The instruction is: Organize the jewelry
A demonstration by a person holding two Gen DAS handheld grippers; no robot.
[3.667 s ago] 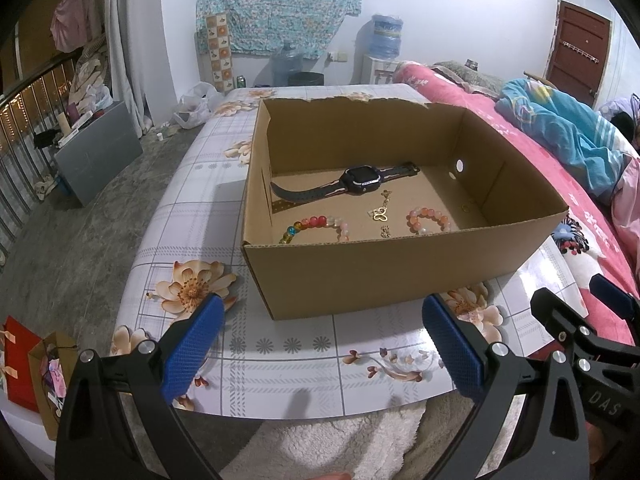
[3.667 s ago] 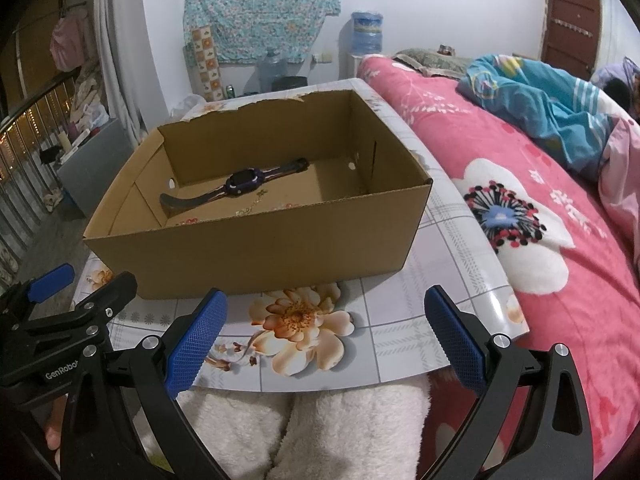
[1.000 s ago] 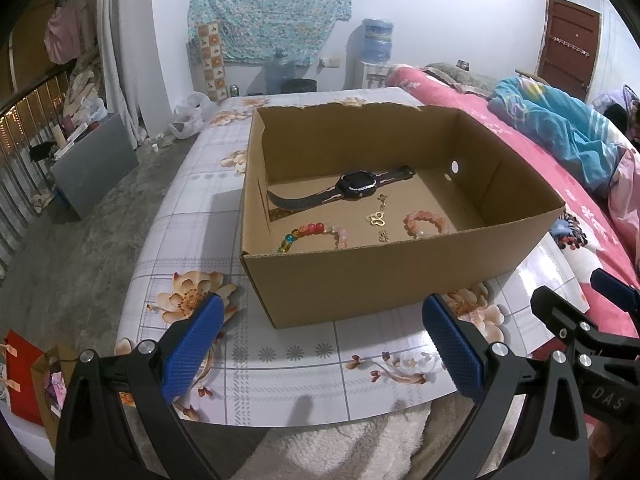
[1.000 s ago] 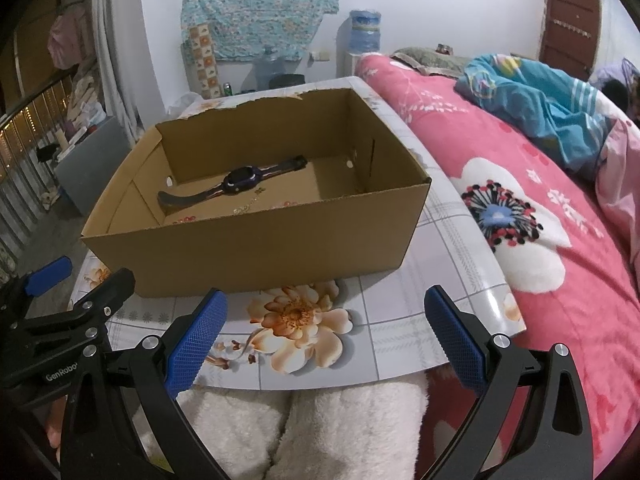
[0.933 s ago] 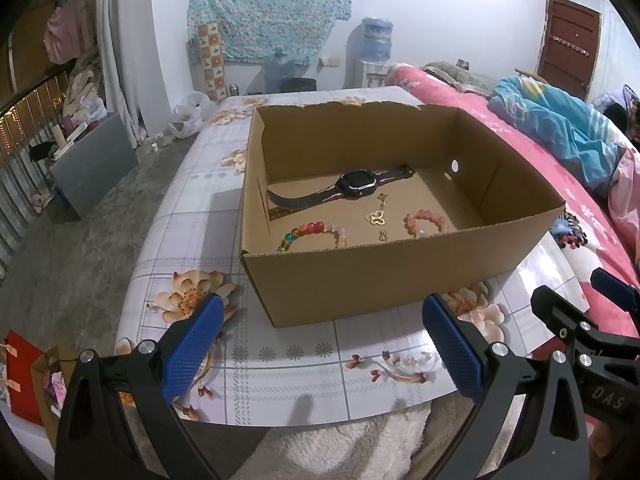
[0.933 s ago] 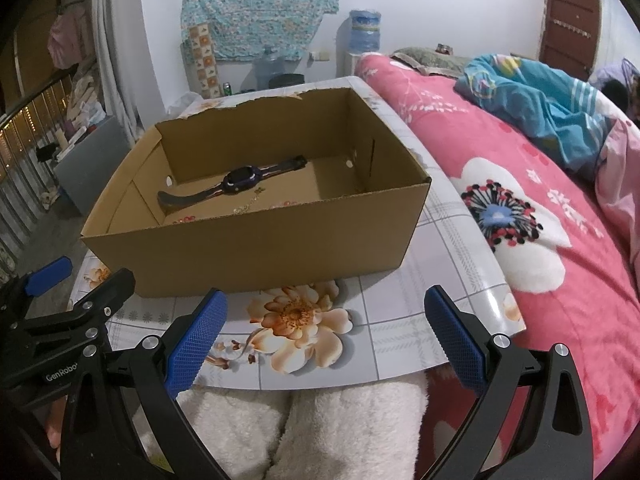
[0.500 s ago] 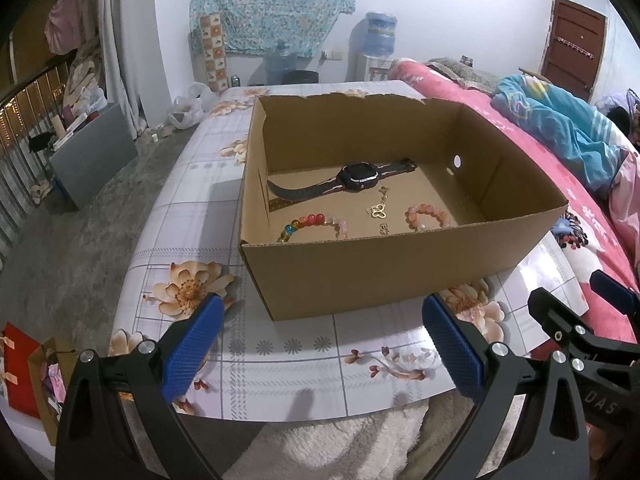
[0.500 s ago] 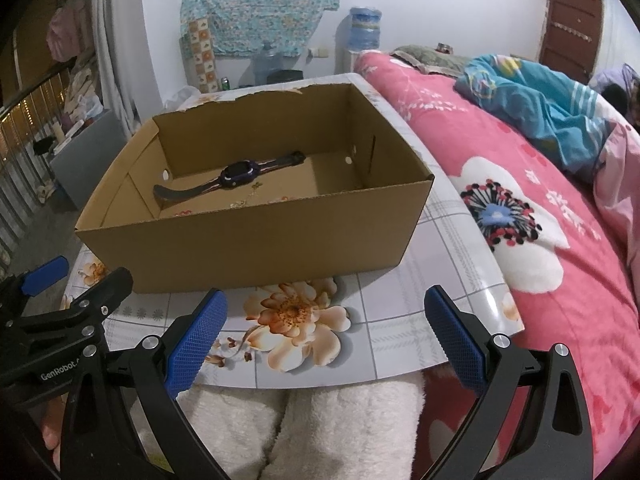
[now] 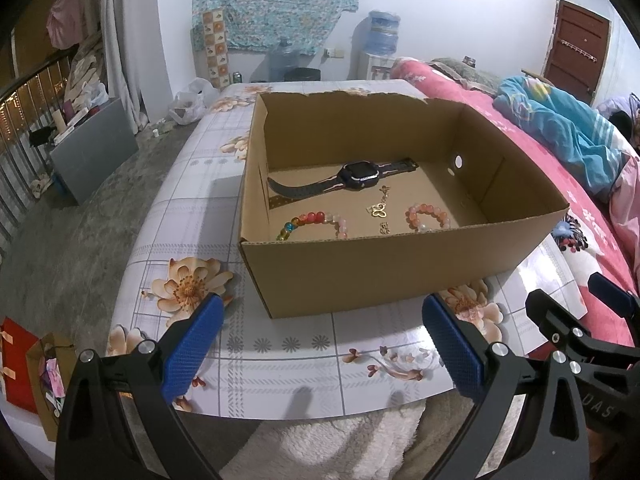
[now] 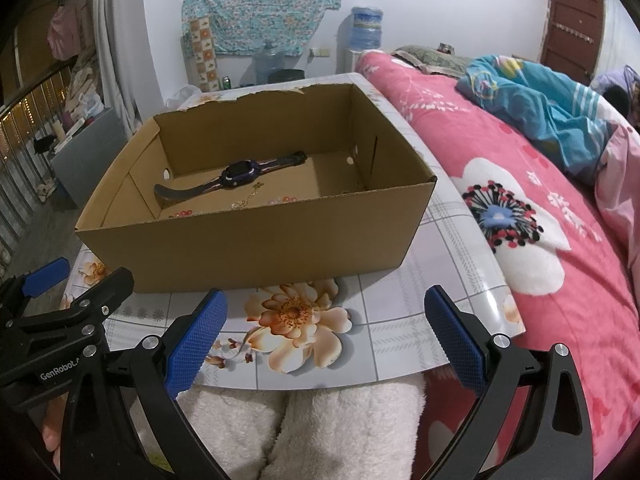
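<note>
- Inside the cardboard box (image 9: pixel 400 268), which sits on the flower-print counter (image 9: pixel 280 360), all the jewelry lies loose on the floor of the box: a smartwatch (image 9: pixel 359 173) toward the back, a multicoloured bead bracelet (image 9: pixel 314 222) at front left, a pink bead bracelet (image 9: pixel 427 216) at front right, and a gold butterfly charm on a chain (image 9: pixel 378 208) between the two.
- Both tools hover short of the box, near the counter's front edge: the left gripper (image 9: pixel 320 344) and the right gripper (image 10: pixel 324 340) each have their jaws spread wide, with nothing between them.
- I judge the watch the easiest piece: light, with a rigid case and a rubbery, bendable strap. Pinching across the case, or the strap just beside it, should hold well.
- The bead bracelets look light and probably elastic; round glossy beads can roll out of a pinch, so closing on a single bead across the strand seems safest.
- The chain is the delicate one: thin, limp, lying flat on cardboard. Taking the butterfly charm rather than the links looks wiser.
- A small gold item (image 9: pixel 385 228) lies just in front of the charm, possibly an earring; it is too small to tell.
- From the right wrist view the box's near wall hides most of the beads, so reaching must come from above.
</note>
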